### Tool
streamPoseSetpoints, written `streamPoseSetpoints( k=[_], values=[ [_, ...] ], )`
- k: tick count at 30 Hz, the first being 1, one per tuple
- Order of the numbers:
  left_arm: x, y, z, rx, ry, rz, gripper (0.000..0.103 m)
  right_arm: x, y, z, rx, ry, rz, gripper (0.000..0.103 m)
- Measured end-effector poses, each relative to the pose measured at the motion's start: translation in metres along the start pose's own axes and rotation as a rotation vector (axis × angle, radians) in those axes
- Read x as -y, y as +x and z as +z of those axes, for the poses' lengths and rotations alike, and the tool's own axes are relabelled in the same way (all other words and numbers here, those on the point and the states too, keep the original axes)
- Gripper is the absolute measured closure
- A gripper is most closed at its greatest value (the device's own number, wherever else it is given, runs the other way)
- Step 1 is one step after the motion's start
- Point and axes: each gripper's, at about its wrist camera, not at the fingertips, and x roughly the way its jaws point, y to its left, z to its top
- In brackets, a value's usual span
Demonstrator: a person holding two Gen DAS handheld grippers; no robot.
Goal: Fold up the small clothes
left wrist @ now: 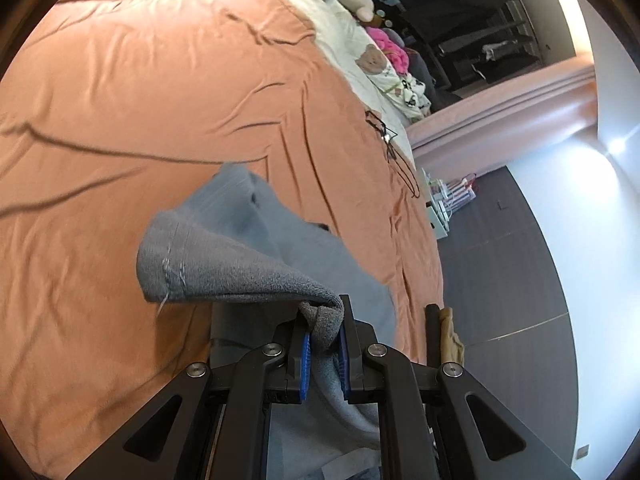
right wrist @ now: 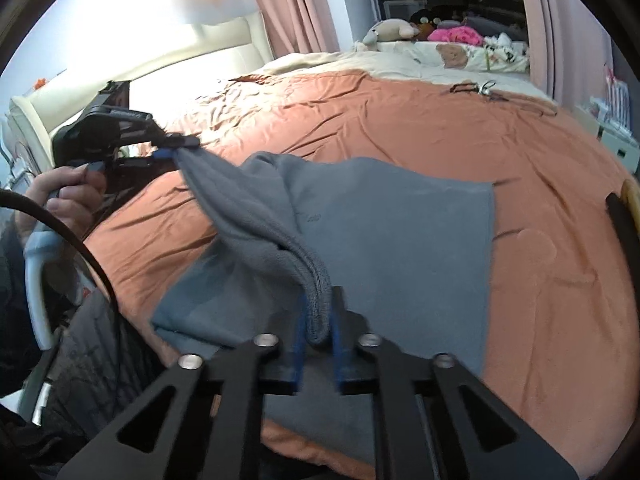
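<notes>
A grey garment (right wrist: pixel 400 232) lies spread on the orange bedspread (right wrist: pixel 400 120). My right gripper (right wrist: pixel 318 320) is shut on a thick knitted edge of it, lifted off the bed. My left gripper (left wrist: pixel 323 324) is shut on another part of the same edge; the grey garment (left wrist: pixel 240 256) hangs from it over the orange bedspread (left wrist: pixel 140 80). In the right wrist view the left gripper (right wrist: pixel 176 148) shows at the left, held in a hand, with the edge stretched between the two grippers. The rest of the garment lies flat.
Black-framed glasses and a cord (right wrist: pixel 476 89) lie on the far side of the bed. Cream bedding, a plush toy (right wrist: pixel 392 32) and pink cloth (right wrist: pixel 452 34) sit beyond. A headboard (right wrist: pixel 160 60) stands at the left. Dark floor (left wrist: pixel 500 280) lies beside the bed.
</notes>
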Motion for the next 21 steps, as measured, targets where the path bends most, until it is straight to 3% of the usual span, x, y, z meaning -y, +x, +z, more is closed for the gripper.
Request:
streamPoseSetpoints(
  k=[10,21],
  values=[
    [0.043,-0.005,0.023,0.034,0.135,-0.004,0.092,-0.012,-0.048,-0.008,0.05,0.149,0.18,0.099],
    [0.111,0.051,0.021,-0.085,0.288,-0.07,0.092,0.017,-0.077,-0.049,0.086,0.364,0.133,0.099]
  ],
)
